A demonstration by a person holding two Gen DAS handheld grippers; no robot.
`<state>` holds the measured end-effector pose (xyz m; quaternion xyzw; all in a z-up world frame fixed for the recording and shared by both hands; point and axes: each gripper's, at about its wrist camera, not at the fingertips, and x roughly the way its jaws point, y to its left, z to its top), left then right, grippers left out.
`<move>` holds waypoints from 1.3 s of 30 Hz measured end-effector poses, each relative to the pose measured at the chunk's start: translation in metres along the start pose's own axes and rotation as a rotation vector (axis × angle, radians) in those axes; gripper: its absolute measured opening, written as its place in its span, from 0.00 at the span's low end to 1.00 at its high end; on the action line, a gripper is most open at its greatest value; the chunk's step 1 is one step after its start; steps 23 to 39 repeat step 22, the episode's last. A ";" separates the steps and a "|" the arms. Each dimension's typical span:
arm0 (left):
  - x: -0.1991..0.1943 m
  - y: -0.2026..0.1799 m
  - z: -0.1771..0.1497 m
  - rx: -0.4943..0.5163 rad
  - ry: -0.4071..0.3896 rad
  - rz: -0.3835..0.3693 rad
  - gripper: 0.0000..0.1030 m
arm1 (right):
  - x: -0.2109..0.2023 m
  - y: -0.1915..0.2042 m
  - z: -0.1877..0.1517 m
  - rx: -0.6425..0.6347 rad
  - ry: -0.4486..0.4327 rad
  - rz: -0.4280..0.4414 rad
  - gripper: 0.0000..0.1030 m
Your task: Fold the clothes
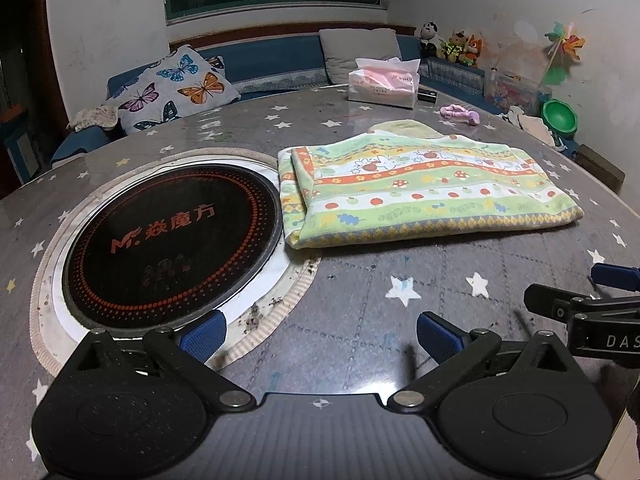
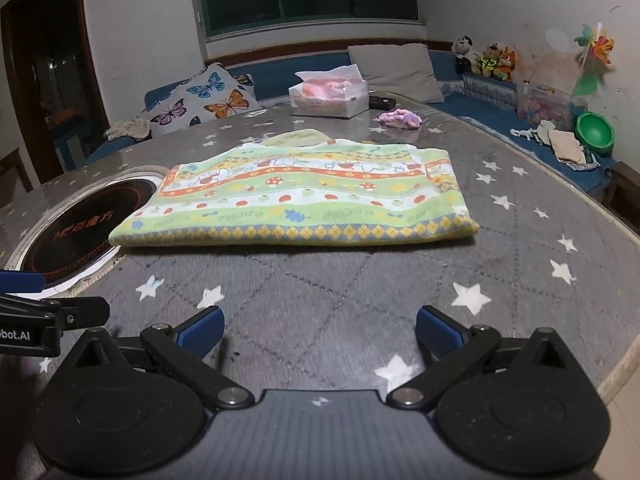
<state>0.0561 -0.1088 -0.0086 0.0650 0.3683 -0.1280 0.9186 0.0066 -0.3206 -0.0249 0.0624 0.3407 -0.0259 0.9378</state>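
Observation:
A folded green, white and orange patterned garment (image 1: 424, 188) lies flat on the grey star-print table (image 1: 360, 288), right of the round cooktop. It also shows in the right wrist view (image 2: 304, 196), in the middle of the table. My left gripper (image 1: 320, 338) is open and empty, near the table's front edge, well short of the garment. My right gripper (image 2: 320, 330) is open and empty too, in front of the garment's near edge. Each gripper shows at the side of the other's view.
A black round induction cooktop (image 1: 172, 244) is set into the table at the left. A tissue pack (image 1: 382, 86), a small black object and a pink scrunchie (image 1: 460, 114) lie at the far side. A blue bench with cushions and toys runs behind the table.

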 end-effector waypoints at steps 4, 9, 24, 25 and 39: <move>-0.002 -0.001 -0.003 0.004 -0.001 0.000 1.00 | -0.002 0.001 -0.001 0.003 0.000 -0.001 1.00; -0.006 -0.003 -0.006 0.010 -0.006 -0.003 1.00 | -0.003 0.002 -0.003 0.004 -0.002 0.000 1.00; -0.013 -0.007 -0.011 0.011 -0.020 0.003 1.00 | -0.010 0.004 -0.007 0.009 -0.008 0.014 1.00; -0.013 -0.007 -0.011 0.011 -0.020 0.003 1.00 | -0.010 0.004 -0.007 0.009 -0.008 0.014 1.00; -0.013 -0.007 -0.011 0.011 -0.020 0.003 1.00 | -0.010 0.004 -0.007 0.009 -0.008 0.014 1.00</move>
